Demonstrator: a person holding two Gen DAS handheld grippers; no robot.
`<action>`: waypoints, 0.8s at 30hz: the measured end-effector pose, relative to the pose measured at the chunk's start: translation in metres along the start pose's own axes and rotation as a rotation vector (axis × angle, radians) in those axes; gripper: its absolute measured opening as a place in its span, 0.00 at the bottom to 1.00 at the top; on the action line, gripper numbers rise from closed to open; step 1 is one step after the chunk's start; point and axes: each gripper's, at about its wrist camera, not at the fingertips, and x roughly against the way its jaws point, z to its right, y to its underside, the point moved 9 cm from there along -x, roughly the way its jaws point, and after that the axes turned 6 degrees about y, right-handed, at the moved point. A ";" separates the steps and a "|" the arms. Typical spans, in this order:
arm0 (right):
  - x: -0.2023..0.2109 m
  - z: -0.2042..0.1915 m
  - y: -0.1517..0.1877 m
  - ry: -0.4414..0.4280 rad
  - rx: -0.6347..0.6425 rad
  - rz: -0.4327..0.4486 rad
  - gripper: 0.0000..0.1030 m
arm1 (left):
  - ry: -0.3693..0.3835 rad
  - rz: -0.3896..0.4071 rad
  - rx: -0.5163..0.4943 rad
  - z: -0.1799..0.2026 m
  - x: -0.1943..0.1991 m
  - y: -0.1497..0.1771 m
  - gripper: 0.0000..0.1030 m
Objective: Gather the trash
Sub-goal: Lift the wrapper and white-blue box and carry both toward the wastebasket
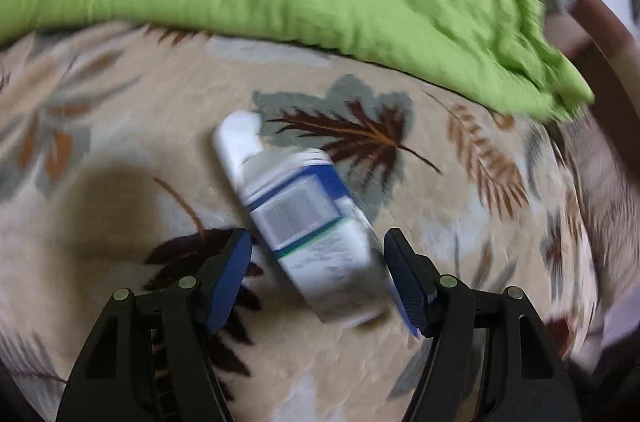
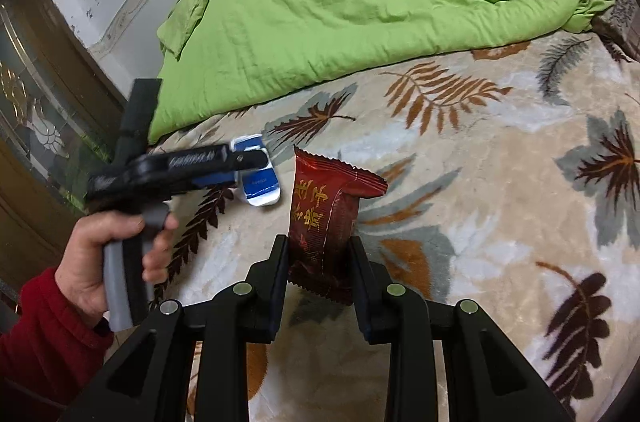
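Observation:
A white and blue carton (image 1: 304, 214) lies flat on the leaf-patterned blanket (image 1: 120, 126), its lower end between the blue-padded fingers of my left gripper (image 1: 316, 236). The jaws stand open on either side of it, and I see no pad pressing on it. In the right wrist view the left gripper (image 2: 256, 158) reaches over the same carton (image 2: 260, 184), held by a hand (image 2: 120, 242) in a red sleeve. My right gripper (image 2: 319, 241) is shut on the lower end of a dark red snack wrapper (image 2: 324, 206), which stands up above the blanket.
A crumpled green duvet (image 2: 340, 2) covers the far half of the bed. A wooden door with glass panels (image 2: 36, 102) and a white wall stand at the left. The blanket (image 2: 500, 182) stretches bare to the right of the wrapper.

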 end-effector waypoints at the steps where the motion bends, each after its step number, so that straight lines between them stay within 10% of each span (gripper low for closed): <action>1: 0.000 0.001 0.000 -0.001 -0.004 0.000 0.30 | -0.016 0.008 0.017 -0.002 -0.002 -0.003 0.66; 6: 0.002 0.000 0.002 -0.002 -0.007 0.006 0.30 | -0.065 0.058 0.031 0.000 -0.006 -0.011 0.65; 8: 0.004 0.000 0.002 -0.002 -0.003 0.010 0.30 | -0.081 0.091 0.021 0.000 -0.005 -0.012 0.40; 24: 0.098 0.017 0.026 0.049 0.042 0.083 0.30 | -0.101 0.329 -0.293 0.102 0.099 0.081 0.39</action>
